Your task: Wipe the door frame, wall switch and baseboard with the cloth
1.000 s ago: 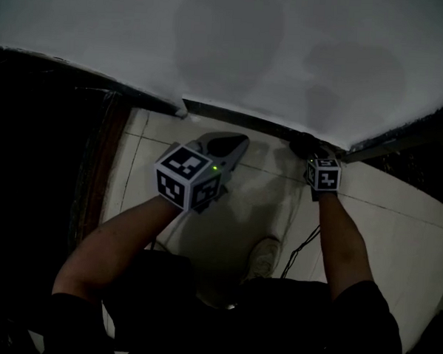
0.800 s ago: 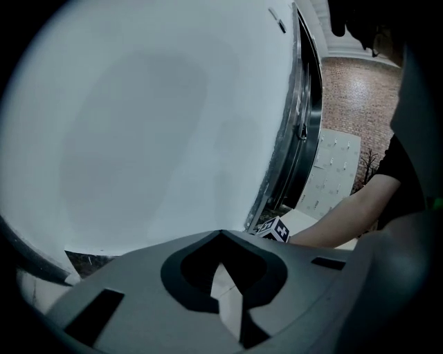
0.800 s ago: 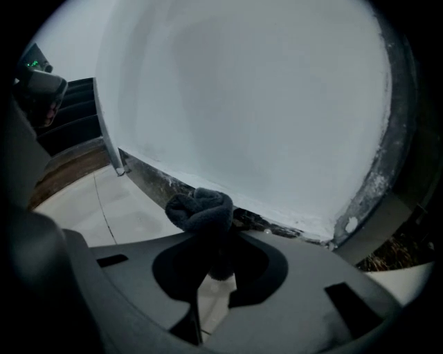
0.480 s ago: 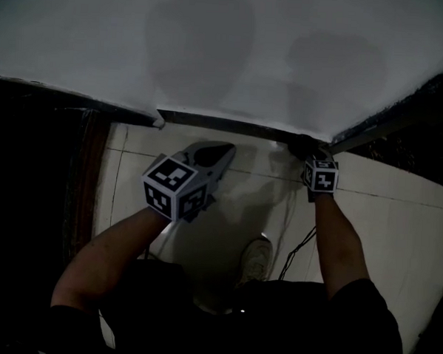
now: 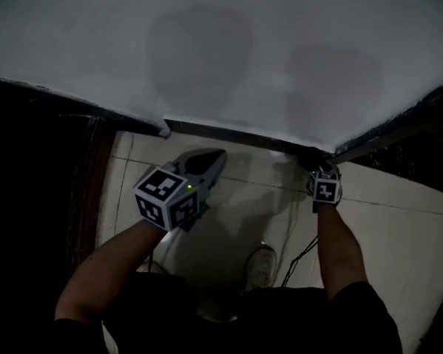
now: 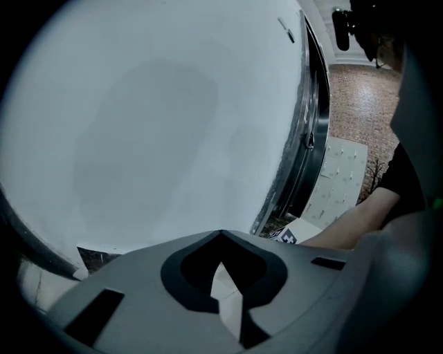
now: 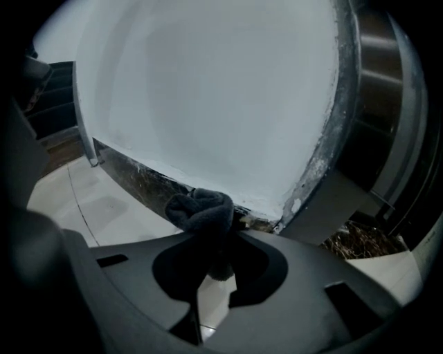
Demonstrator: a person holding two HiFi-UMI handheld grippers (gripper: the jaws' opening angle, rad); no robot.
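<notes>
- Only dimly can you see the left side of the head view: beyond the end of the baseboard (image 5: pixel 231 132) it goes nearly black.
- Your cloth (image 7: pixel 202 211) is half buried in the right gripper (image 7: pixel 211 275), whose jaws are clamped on it. The bunched end touches the baseboard close to the wall's (image 5: pixel 213 46) corner, just beside a metal frame (image 7: pixel 377 104).
- From above, the cloth is only a dark smudge.
- Your left gripper (image 6: pixel 225 280) has its jaws drawn together on nothing, held over the floor (image 5: pixel 239 199) short of the wall.
- Count: two grippers, one cloth, one shoe (image 5: pixel 260 260), one cable (image 5: pixel 299 254).
</notes>
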